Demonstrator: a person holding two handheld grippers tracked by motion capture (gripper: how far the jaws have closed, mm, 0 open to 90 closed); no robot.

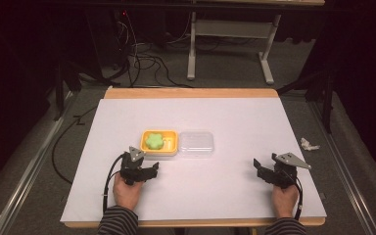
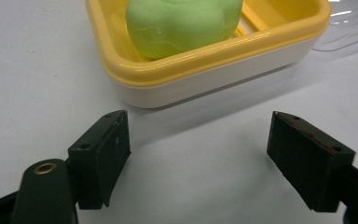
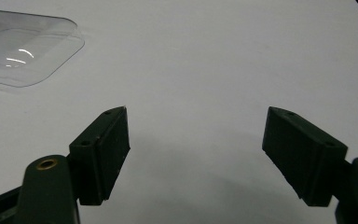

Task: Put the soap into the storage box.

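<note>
A yellow-and-white soap dish (image 1: 171, 147) holds a green flower-shaped soap (image 1: 154, 141) near the table's middle. A clear plastic lid (image 1: 196, 144) lies flat against the dish's right side. My left gripper (image 1: 147, 169) rests just in front of the dish, open, with bare table between its jaws. In the left gripper view the dish (image 2: 205, 70) and the soap (image 2: 182, 23) sit close ahead of the left gripper (image 2: 198, 156). At the table's right front my right gripper (image 1: 262, 169) stands open over the white surface. The right gripper view has the lid (image 3: 23, 49) far left of the right gripper (image 3: 196, 154).
A white sheet (image 1: 196, 161) covers the wooden table (image 1: 191, 92). A crumpled white scrap (image 1: 309, 144) lies on the floor beside the table's right edge. Cables (image 1: 142, 58) and a desk frame (image 1: 230, 44) stand beyond the far edge.
</note>
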